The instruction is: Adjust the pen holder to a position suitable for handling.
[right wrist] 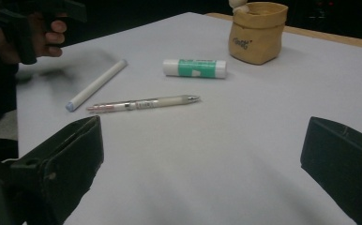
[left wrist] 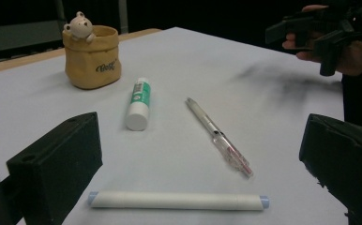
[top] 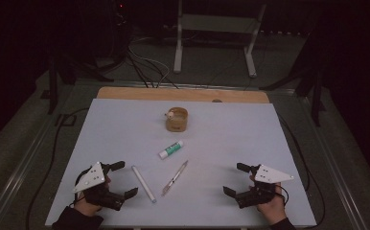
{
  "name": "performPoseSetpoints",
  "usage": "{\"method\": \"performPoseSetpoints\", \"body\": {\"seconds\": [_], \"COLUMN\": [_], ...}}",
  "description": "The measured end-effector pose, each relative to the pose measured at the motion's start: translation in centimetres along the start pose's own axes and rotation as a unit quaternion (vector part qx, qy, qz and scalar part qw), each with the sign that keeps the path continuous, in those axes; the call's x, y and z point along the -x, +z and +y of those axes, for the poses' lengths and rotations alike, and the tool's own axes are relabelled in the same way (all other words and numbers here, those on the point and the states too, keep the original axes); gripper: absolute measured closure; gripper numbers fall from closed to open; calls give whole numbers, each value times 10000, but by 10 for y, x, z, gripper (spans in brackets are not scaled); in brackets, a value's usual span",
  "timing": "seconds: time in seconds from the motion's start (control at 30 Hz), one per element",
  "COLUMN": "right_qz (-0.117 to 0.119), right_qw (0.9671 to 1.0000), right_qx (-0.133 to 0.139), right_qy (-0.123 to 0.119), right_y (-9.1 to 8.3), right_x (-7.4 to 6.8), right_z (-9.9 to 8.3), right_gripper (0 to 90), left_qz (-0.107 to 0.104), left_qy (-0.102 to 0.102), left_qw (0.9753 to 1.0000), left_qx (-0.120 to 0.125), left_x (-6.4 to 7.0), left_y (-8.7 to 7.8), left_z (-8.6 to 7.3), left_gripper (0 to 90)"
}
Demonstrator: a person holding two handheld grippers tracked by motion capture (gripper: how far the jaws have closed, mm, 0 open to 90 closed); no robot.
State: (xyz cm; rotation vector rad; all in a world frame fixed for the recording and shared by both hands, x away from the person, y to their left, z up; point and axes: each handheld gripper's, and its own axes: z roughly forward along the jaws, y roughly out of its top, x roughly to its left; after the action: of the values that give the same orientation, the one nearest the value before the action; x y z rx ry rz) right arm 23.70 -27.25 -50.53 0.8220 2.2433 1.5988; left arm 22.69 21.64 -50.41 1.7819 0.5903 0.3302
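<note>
- The left gripper (top: 121, 179) is resting at the 7 o'clock corner of the worktop (top: 231, 120) with its jaws spread wide, released and grasping nothing.
- The white marker (top: 144, 184) is lying flat just beside this gripper, at its 3 o'clock in the high view; in the left gripper view the marker (left wrist: 177, 200) is lying crosswise between the two jaws, not touching them.
- The right gripper (top: 235, 179) is sitting at the 5 o'clock corner, jaws likewise wide apart and empty.
- The clear pen (top: 175, 178) is lying between the two grippers, near the marker and apart from it.
- The glue stick (top: 170, 149) is lying at the pen's 12 o'clock.
- The tan pouch (top: 177, 120), with a small bear figure (left wrist: 79, 25) on its rim, is standing upright beyond the glue stick, toward 12 o'clock.
</note>
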Motion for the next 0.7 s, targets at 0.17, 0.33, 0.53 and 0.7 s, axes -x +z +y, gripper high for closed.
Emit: {"method": "performPoseSetpoints", "body": {"seconds": [0.17,0.33,0.53,0.7], "right_qz": [-27,9,24,39], "right_qw": [10000,9999,9999,9999], "right_qx": [37,85,52,100], "right_qy": [20,145,132,93], "right_y": [-1,-3,-2,-3], "right_x": [-1,1,1,-1], "right_z": [0,2,3,5], "right_gripper": [0,0,0,0], "left_qz": [-35,-62,-182,-283], "left_qy": [29,90,198,211], "left_qw": [10000,9999,9994,9992], "left_qx": [3,-22,-195,-177], "left_x": [1,2,6,10], "left_y": [0,0,4,3], "left_z": [2,2,3,12], "left_gripper": [3,3,3,3]}}
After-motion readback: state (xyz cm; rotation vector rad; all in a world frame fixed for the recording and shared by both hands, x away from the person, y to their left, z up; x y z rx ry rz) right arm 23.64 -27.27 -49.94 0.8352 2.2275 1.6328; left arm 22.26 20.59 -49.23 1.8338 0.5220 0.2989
